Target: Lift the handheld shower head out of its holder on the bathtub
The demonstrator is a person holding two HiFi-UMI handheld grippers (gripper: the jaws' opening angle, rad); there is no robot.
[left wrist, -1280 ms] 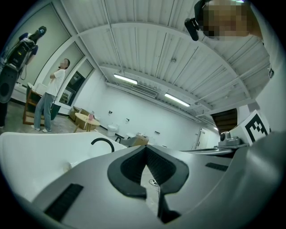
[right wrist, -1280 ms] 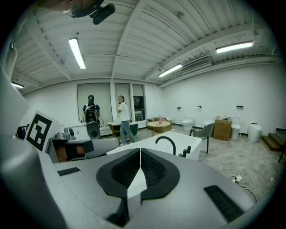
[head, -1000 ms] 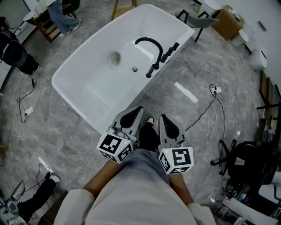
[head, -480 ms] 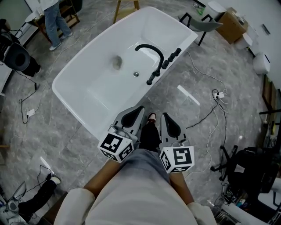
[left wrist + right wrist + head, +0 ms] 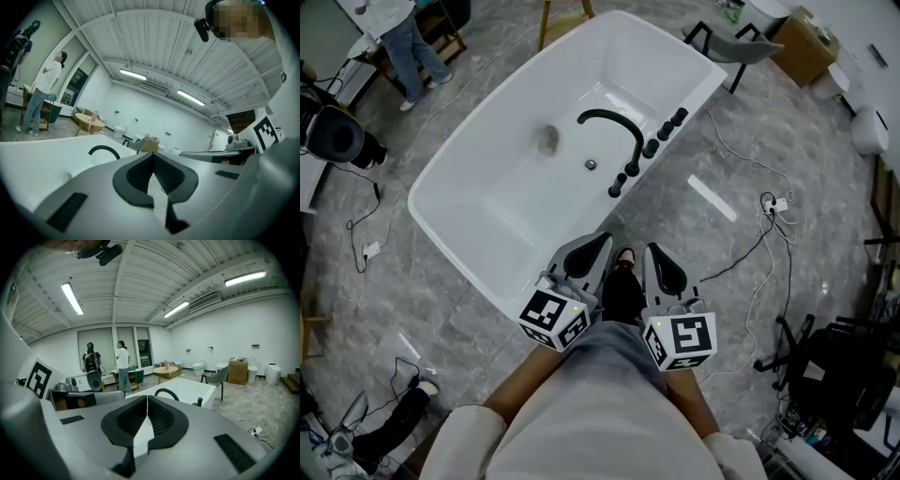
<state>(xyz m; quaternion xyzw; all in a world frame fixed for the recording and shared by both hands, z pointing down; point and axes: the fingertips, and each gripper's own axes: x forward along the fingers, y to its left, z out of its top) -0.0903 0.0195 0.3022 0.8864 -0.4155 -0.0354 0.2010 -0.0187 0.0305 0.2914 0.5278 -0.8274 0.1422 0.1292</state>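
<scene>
Jaws of both grippers pressed together, pads meeting at the tips and pinching nothing: left gripper (image 5: 598, 240) (image 5: 153, 157) and right gripper (image 5: 651, 251) (image 5: 147, 399) are side by side just off the near long wall of the white bathtub (image 5: 487, 202), touching nothing. Wearer's shoe (image 5: 622, 256) is on the floor between them, close to that wall. On the tub's right-hand rim runs a row of black fittings. The arched spout (image 5: 614, 122) curves over the basin toward the drain (image 5: 591, 165). The handheld shower head (image 5: 617, 184) appears to be the tall piece at the near end of that row, upright in its holder, apart from both grippers, with the tub's near corner lying between. Right of the tub, cables (image 5: 759, 234) trail across the grey floor. Beyond its far right corner are a grey chair (image 5: 733, 47) and a cardboard box (image 5: 806, 42). Off its far left end a person (image 5: 398, 37) stands by a table.
</scene>
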